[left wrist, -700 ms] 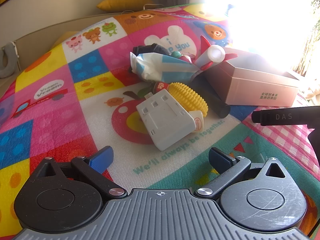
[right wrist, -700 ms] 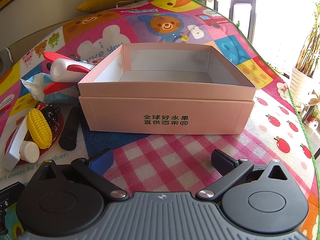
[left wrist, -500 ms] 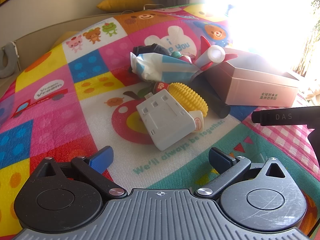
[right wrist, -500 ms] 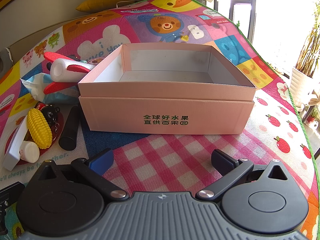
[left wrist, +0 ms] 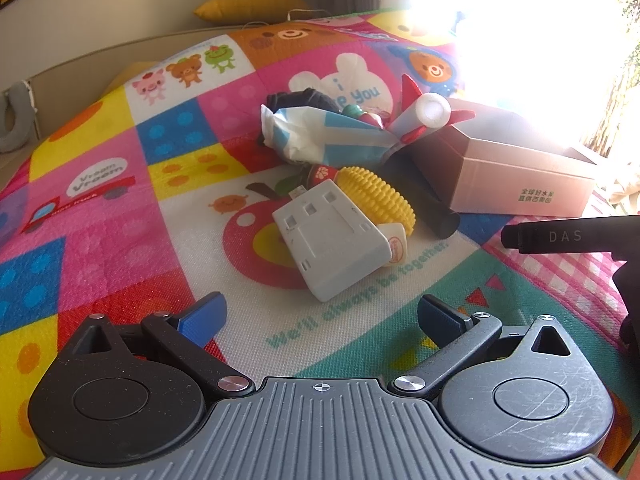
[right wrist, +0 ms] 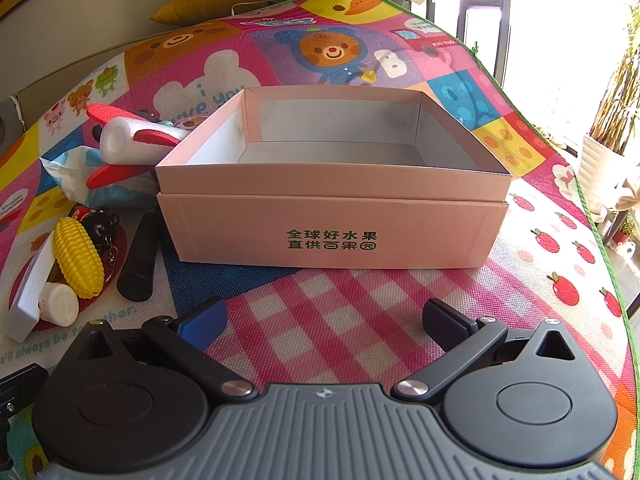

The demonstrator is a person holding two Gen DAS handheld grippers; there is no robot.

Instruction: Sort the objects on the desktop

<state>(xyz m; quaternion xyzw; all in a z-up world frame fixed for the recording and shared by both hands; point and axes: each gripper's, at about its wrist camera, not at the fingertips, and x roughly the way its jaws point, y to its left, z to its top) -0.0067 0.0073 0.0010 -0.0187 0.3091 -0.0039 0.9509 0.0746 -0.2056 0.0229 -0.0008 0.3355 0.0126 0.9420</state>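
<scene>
A sunlit room in a home, laid out for children's play.
A cartoon-animal play mat (right wrist: 400,300) covers the surface; a yellow cushion (right wrist: 208,2) lies at the far wall, with a potted plant (right wrist: 604,160) by the bright glass door (right wrist: 520,20) at right.

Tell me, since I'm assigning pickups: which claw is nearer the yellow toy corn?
Left. The left claw faces the yellow toy corn just ahead; the right claw fronts the pink box, corn off to its left.
</scene>
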